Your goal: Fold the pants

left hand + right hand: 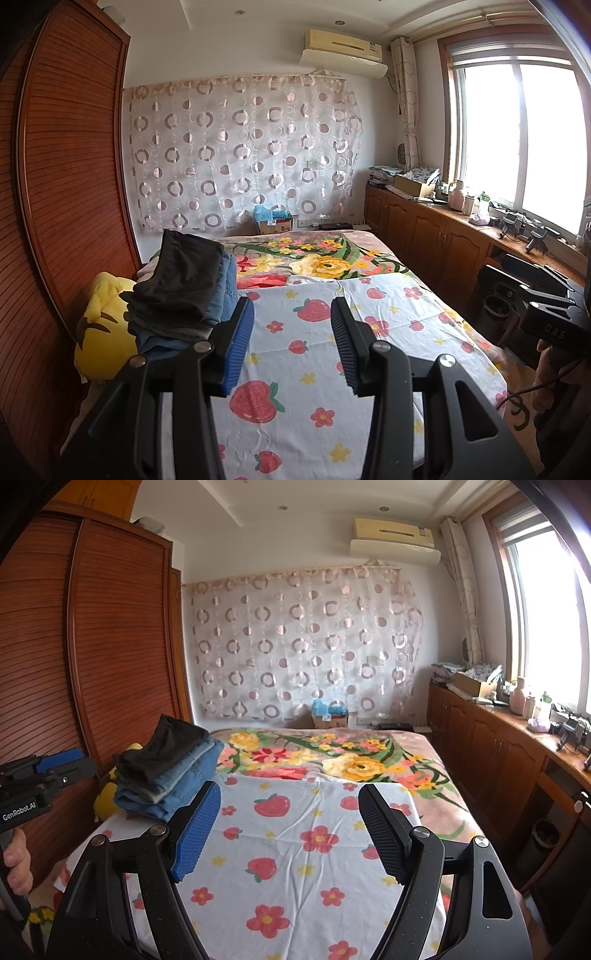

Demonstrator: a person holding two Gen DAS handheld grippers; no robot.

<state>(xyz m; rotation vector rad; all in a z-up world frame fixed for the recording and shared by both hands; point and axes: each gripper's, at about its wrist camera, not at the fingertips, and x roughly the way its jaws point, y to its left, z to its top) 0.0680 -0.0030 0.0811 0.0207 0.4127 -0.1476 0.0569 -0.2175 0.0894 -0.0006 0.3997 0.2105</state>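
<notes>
Your left gripper [291,314]: open, holding nothing
Your right gripper [290,805]: open wide, holding nothing
Pants pile [170,771]: folded, stacked on the bed's left side [295,849]

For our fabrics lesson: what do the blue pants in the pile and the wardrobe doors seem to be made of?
Blue pants: probably denim, matte, with faded blue tones and thick stitched seams.
Wardrobe doors: apparently wood or wood veneer, reddish-brown with a slight sheen and fine horizontal slats.
</notes>
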